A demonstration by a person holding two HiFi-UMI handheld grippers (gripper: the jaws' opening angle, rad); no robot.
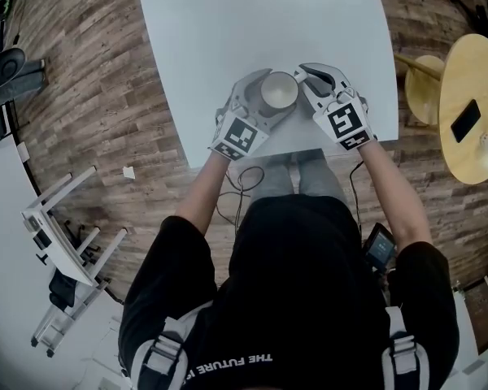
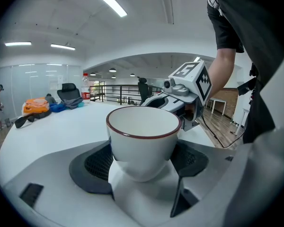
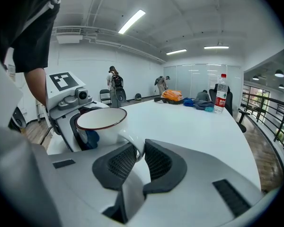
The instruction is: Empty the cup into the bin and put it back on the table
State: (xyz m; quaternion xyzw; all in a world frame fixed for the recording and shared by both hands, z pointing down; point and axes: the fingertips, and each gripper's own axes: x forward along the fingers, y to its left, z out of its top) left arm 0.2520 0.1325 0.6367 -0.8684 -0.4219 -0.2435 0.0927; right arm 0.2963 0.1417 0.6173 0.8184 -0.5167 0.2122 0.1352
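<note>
A white cup [image 1: 280, 89] with a dark red rim stands on the white table [image 1: 228, 23] near its front edge. Its inside looks empty. My left gripper [image 1: 268, 97] reaches in from the left, and its dark pads [image 2: 97, 162] sit against both sides of the cup's body [image 2: 143, 141]. My right gripper [image 1: 305, 82] comes in from the right, its pads [image 3: 117, 163] pinched on the cup's handle [image 3: 135, 148]. In the right gripper view the cup [image 3: 102, 124] stands just beyond the jaws, with the left gripper [image 3: 66, 103] behind it. No bin is in view.
The table's front edge [image 1: 293, 154] runs just under both grippers. A round wooden table [image 1: 472, 112] with a phone on it and a stool [image 1: 427, 88] stand to the right. A white rack [image 1: 65, 242] lies on the floor at left. A bottle [image 3: 221, 98] and bags [image 3: 173, 95] sit at the table's far end.
</note>
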